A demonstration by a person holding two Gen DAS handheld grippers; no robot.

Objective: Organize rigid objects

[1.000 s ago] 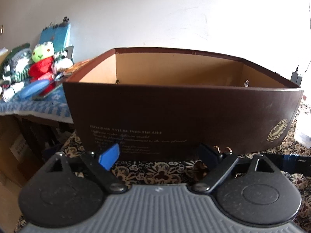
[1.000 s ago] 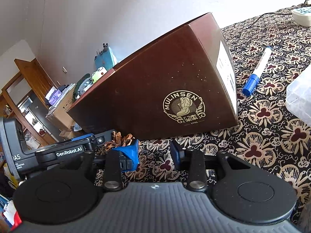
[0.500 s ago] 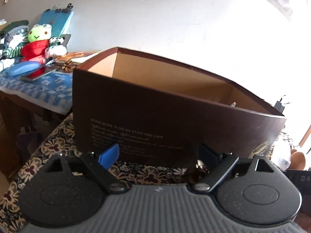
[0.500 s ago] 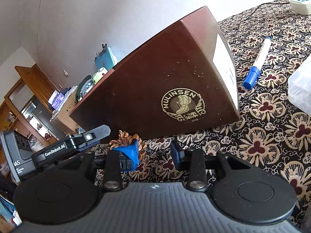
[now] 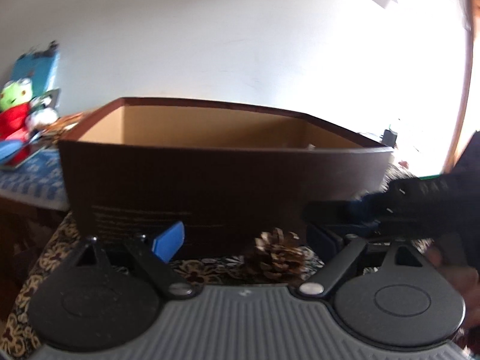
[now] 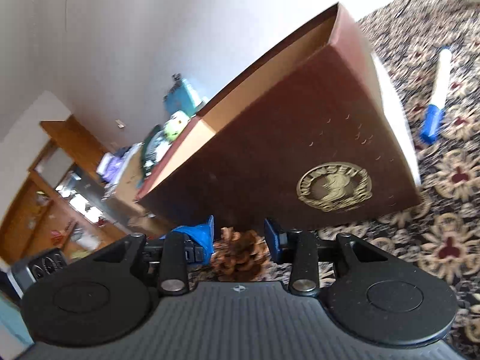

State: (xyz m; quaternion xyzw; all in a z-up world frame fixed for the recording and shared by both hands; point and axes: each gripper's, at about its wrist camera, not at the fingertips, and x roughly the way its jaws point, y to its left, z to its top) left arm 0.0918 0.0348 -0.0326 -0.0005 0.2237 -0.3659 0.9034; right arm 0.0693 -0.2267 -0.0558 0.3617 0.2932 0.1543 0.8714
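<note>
A pine cone (image 6: 238, 255) lies on the flower-patterned cloth (image 6: 444, 240) of the desk, just in front of the long brown wall of an open shoe box (image 6: 300, 150). The right gripper (image 6: 239, 238) is down around it: its 2 blue-padded jaws stand on either side of the cone and are opening, with a sliver of space between the pads and the scales, so the cone sits between them ungripped. The left gripper (image 5: 249, 241) hovers close by at the same wall, its jaws spread wide with nothing clamped; from its camera the pine cone (image 5: 277, 253) shows toward the right-hand jaw, and the right gripper's dark body (image 5: 420, 204) comes in from the right, blurred. The box stands upright, its tan inside open to the top. Beyond its short end a white marker with a blue cap (image 6: 436, 99) lies on the cloth, well apart. A green-headed plush toy (image 5: 15, 105) sits on the cluttered side table to the left.
</note>
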